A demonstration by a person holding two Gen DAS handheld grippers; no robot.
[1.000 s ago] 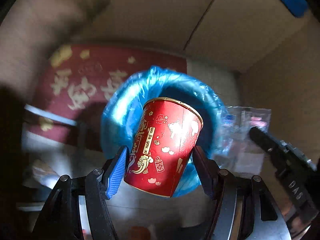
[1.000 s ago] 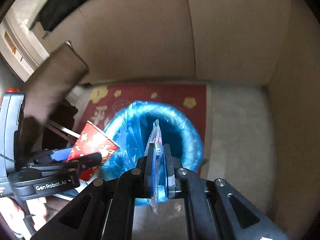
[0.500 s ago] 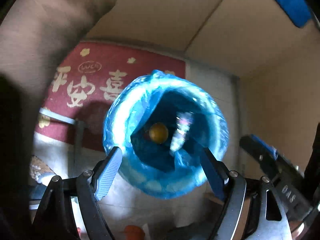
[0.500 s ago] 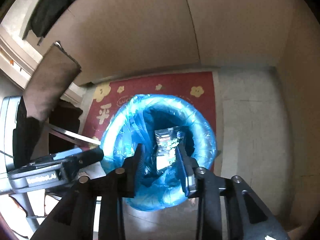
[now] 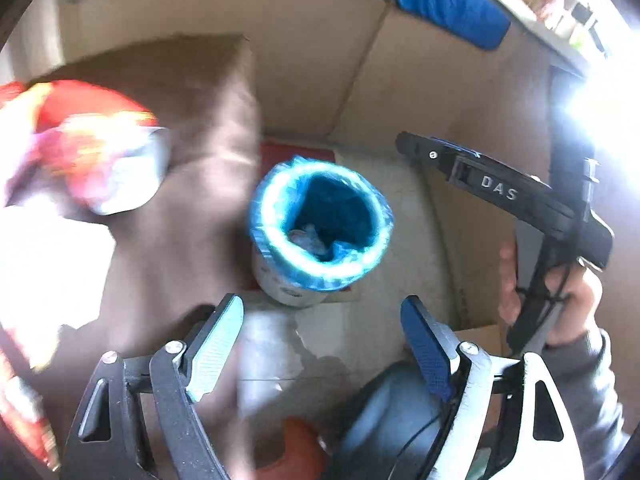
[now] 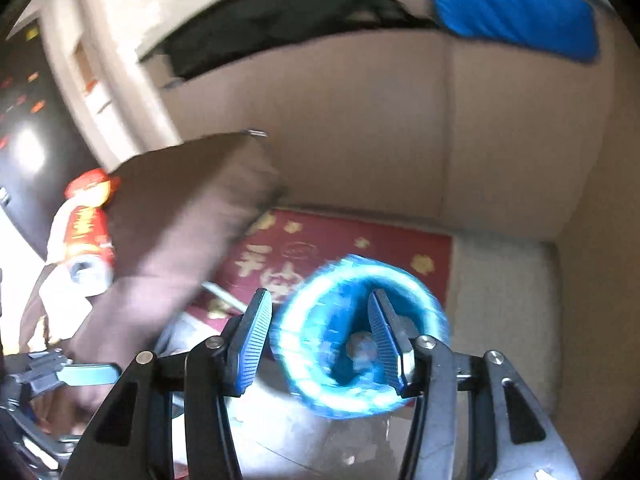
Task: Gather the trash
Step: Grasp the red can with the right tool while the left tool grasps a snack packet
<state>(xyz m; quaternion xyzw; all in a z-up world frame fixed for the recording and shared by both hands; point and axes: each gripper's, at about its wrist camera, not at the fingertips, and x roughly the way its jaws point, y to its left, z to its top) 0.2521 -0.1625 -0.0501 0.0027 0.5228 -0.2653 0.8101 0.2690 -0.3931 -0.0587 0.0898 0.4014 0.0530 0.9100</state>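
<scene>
A bin with a blue liner (image 5: pixel 320 224) stands on the floor below both grippers, and crumpled trash (image 5: pixel 308 240) lies inside it. My left gripper (image 5: pixel 322 304) hangs high above the bin, its jaws opening with nothing between them. In the right wrist view the bin (image 6: pixel 304 376) shows blurred behind my right gripper (image 6: pixel 319 296), whose jaws are also opening and hold nothing. The right gripper (image 5: pixel 500 188) appears at the right of the left wrist view, held by a hand (image 5: pixel 568 300). A left fingertip (image 6: pixel 88 374) pokes in at the lower left.
A brown tabletop (image 5: pixel 192 200) juts out left of the bin, carrying a red and white can-like thing (image 6: pixel 86 232). A red mat (image 6: pixel 340 248) lies under the bin. Cardboard walls (image 6: pixel 360 120) close the corner, with a blue cloth (image 6: pixel 512 8) on top.
The red paper cup left my left gripper and the plastic wrapper left my right gripper; both fell into the bin. Both grippers opened and rose away from the bin.
</scene>
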